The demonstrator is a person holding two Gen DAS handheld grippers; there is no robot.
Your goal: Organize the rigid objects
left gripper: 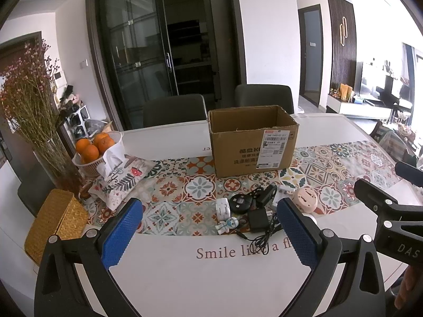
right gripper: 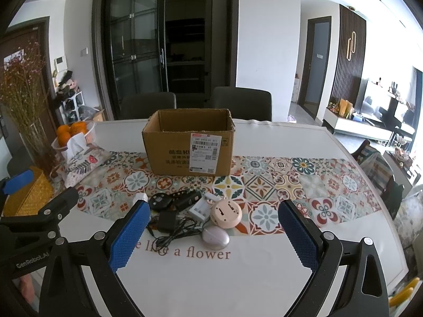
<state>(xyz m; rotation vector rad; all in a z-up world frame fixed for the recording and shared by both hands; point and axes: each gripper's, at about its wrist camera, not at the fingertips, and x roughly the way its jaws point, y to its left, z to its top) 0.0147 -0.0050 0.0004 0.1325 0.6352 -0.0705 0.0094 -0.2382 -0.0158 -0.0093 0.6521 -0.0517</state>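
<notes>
An open, empty-looking cardboard box (left gripper: 253, 142) (right gripper: 189, 145) stands on the patterned runner. In front of it lies a cluster of small items: a white cube plug (left gripper: 223, 206), a black round device (left gripper: 240, 203) (right gripper: 158, 200), a black adapter with cable (left gripper: 257, 219) (right gripper: 166, 220), an astronaut figure (left gripper: 228, 223), a pink round device (left gripper: 306, 199) (right gripper: 226, 214), a white charger (right gripper: 201, 208) and a silver oval mouse (right gripper: 215, 237). My left gripper (left gripper: 208, 231) and right gripper (right gripper: 211, 233) are both open and empty, hovering just before the cluster.
A basket of oranges (left gripper: 97, 148), a tissue pouch (left gripper: 119, 182), a woven yellow box (left gripper: 56, 222) and a vase of dried flowers (left gripper: 31, 111) stand at the left. Two chairs (left gripper: 174, 109) are behind the table. The table (right gripper: 211, 277) has white cloth near me.
</notes>
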